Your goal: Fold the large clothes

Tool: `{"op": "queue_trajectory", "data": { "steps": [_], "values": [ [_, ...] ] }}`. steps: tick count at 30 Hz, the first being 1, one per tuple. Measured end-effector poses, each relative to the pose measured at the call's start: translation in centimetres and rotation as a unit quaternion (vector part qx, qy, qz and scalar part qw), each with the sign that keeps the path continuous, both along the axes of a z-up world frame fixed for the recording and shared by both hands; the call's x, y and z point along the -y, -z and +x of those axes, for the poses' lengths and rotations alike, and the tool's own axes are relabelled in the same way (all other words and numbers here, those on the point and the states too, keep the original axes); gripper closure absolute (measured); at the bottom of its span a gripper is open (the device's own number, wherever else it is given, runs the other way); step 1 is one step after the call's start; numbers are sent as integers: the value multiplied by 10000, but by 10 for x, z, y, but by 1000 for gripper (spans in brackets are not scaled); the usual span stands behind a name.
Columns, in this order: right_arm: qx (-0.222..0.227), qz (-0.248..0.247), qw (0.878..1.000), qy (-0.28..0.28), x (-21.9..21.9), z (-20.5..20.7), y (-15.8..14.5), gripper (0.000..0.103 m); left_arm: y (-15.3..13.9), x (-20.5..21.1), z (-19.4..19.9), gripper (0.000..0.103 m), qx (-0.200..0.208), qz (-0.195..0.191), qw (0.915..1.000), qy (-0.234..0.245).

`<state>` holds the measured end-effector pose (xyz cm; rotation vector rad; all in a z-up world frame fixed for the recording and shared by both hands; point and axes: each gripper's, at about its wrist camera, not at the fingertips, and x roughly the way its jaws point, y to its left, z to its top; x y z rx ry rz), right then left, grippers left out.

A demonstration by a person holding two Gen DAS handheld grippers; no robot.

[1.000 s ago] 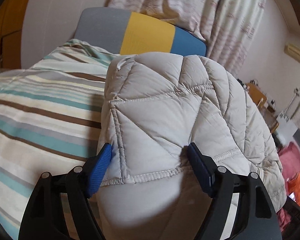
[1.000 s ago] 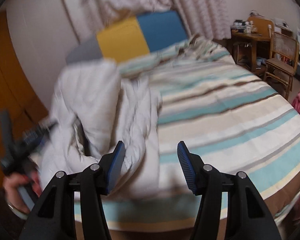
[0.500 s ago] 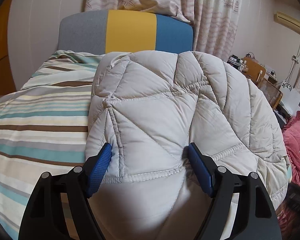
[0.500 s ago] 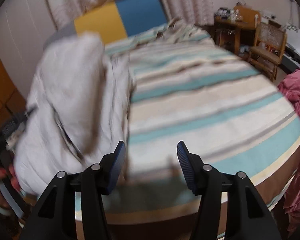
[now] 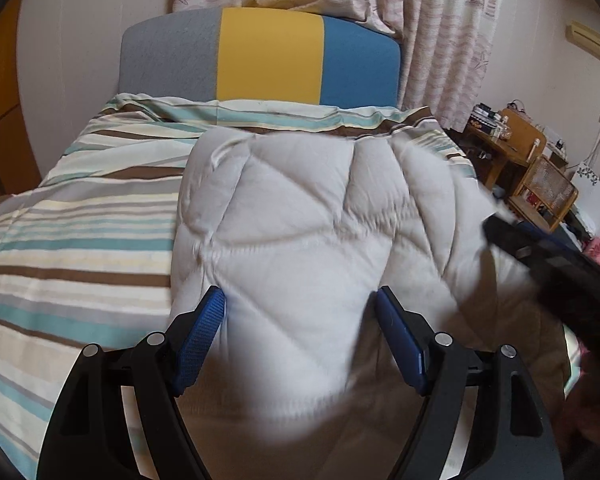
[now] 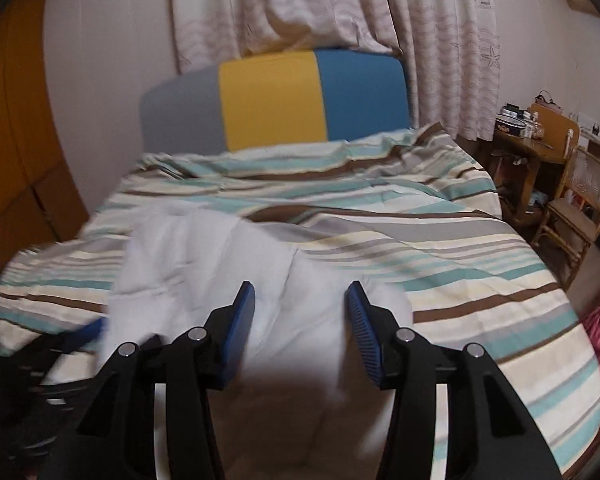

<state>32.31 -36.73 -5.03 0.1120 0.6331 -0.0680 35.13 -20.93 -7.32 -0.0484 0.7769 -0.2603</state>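
The white quilted jacket (image 5: 292, 232) lies on the striped bed (image 5: 72, 232), and the relation that matters is how it sits to each pair of jaws. In the left wrist view the left gripper (image 5: 300, 336) has its jaws standing wide, one blue pad on each side of the padded bulk; the fabric fills the gap and seems to touch both pads, so I judge it is held loosely between them, not pinched tight. From there the jacket runs toward 12 o'clock, to the headboard (image 5: 268, 60), so its long axis follows the fingers. The right gripper (image 6: 302, 328) also has its jaws apart, with the white cloth (image 6: 204, 264) under and between them but spreading mostly toward 10 o'clock; whether it grips anything I cannot tell, because the picture is blurred. In the left view this gripper appears as a dark shape at 3 o'clock, just beside the jacket edge. The left one looks better engaged, so the coming fold probably depends on it.
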Motion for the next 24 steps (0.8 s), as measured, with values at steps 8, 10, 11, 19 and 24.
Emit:
{"op": "queue_trajectory", "data": {
  "steps": [8,10,11,19,24],
  "values": [
    [-407,231,9985,293,39,30,52,55,-2,27,26,26,39,281,9996,85],
    [-445,260,9981,340,45,33,60,55,3,34,30,24,49,446,9989,92],
    [-471,251,9980,349,46,34,64,54,7,37,32,22,42,529,9985,101],
    [-698,303,9967,269,47,49,88,53,40,33,46,13,-128,486,9986,170],
    [-821,324,9957,263,47,59,99,53,53,34,53,11,-163,426,9988,154]
  ]
}}
